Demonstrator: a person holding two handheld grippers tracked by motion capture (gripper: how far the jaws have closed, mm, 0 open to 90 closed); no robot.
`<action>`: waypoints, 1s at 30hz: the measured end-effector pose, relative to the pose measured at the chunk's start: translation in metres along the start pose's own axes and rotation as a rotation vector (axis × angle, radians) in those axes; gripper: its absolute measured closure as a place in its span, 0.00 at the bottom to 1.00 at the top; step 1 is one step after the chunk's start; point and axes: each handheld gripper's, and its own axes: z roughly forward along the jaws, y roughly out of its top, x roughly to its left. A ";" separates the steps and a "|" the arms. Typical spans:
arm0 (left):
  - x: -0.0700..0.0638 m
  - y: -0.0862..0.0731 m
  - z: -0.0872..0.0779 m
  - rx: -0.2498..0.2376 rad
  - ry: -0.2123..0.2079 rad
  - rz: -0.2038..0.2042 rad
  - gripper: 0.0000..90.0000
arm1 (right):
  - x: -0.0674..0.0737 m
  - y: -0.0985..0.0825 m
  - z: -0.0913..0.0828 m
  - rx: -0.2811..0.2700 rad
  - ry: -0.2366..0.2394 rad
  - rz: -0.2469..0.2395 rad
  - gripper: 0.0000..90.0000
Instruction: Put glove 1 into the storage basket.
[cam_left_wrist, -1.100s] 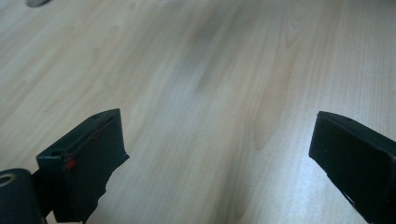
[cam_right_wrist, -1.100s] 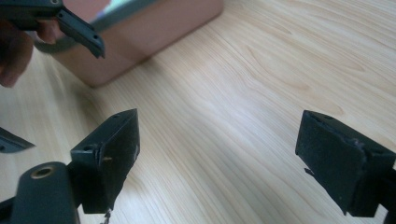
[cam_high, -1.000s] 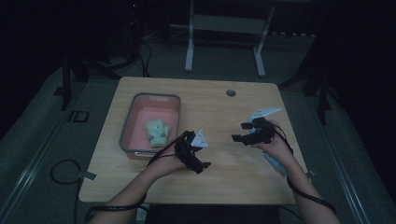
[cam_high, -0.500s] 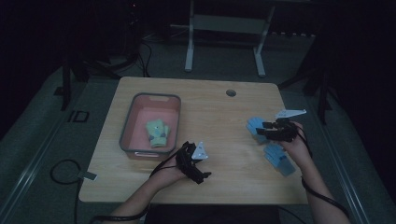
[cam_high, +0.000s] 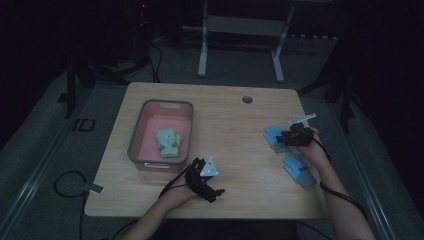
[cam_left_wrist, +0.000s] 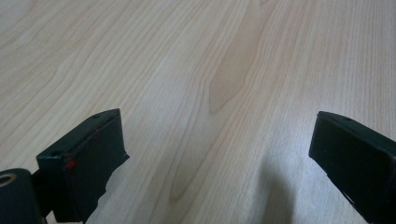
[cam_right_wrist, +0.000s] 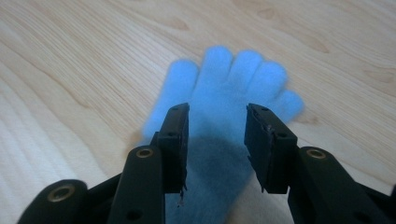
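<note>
The step in hand looks like picking up the blue glove (cam_right_wrist: 224, 121) that lies flat on the table (cam_high: 230, 115), well to the right of the pink bin (cam_high: 162, 134), probably to put it in the bin w/ the green gloves (cam_high: 168, 142). To do it well, I think the right gripper (cam_right_wrist: 217, 140) should go lower over the palm part, pinch a fold of the fabric, not only slide on top, and lift straight up so the fingers of the glove do not drag.

Right gripper: jaws have just been closing, now approx. half open, one on each side above the glove; the pads do not press the fabric yet, nothing held.

A second blue glove (cam_high: 299, 170) lies also right of the bin, nearer to the person.

Left gripper (cam_left_wrist: 217, 154): jaws wide apart over bare wood near the bin's front corner, holds nothing.
</note>
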 end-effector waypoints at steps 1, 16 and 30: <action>0.000 -0.001 0.000 0.004 0.000 0.000 0.04 | 0.000 -0.001 0.004 0.024 0.002 -0.013 0.67; 0.002 -0.010 -0.003 -0.024 0.000 -0.027 0.04 | 0.012 0.008 0.004 0.045 -0.042 0.152 0.97; 0.001 -0.012 -0.003 -0.031 0.016 -0.005 0.04 | 0.085 0.058 -0.050 -0.098 -0.045 0.186 0.97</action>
